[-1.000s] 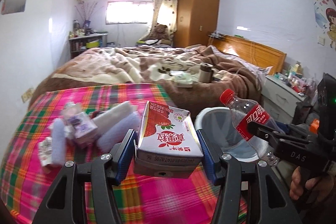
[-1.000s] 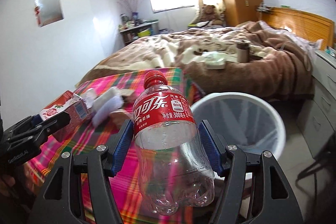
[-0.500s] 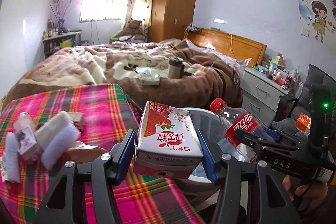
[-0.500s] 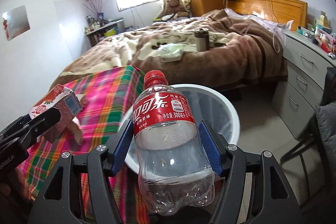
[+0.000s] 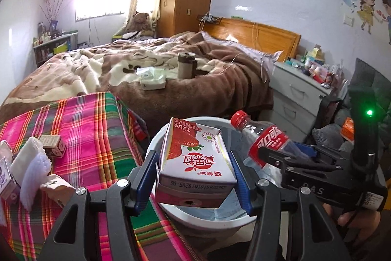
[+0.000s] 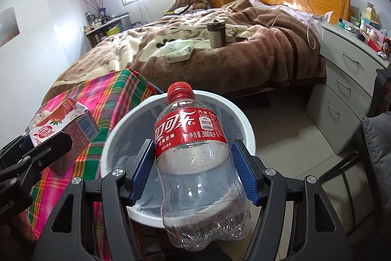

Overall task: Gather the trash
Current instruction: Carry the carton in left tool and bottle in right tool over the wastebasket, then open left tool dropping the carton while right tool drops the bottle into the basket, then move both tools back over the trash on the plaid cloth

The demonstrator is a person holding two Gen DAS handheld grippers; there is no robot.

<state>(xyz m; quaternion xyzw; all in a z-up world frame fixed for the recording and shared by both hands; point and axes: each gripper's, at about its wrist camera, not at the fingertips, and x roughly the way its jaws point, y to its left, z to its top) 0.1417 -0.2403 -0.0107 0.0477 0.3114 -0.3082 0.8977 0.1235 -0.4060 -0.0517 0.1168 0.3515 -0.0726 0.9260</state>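
Observation:
My left gripper [image 5: 194,177] is shut on a strawberry milk carton [image 5: 195,158] and holds it over the near rim of a white trash bin [image 5: 156,146]. The carton also shows in the right wrist view [image 6: 63,129]. My right gripper [image 6: 193,170] is shut on an empty clear cola bottle with a red label and cap [image 6: 195,153], held over the bin [image 6: 244,119]. The bottle also shows in the left wrist view [image 5: 264,141], to the right of the carton.
A plaid-covered table [image 5: 85,129] at the left holds small cartons, white packets and a crumpled wrapper [image 5: 56,187]. A bed with a brown blanket [image 5: 146,65] lies behind. A grey drawer unit [image 5: 298,94] and a dark chair [image 6: 376,138] stand at the right.
Both grippers have moved right, away from the table and over the bin, each still holding its item. The bin now sits directly beneath the carton and bottle.

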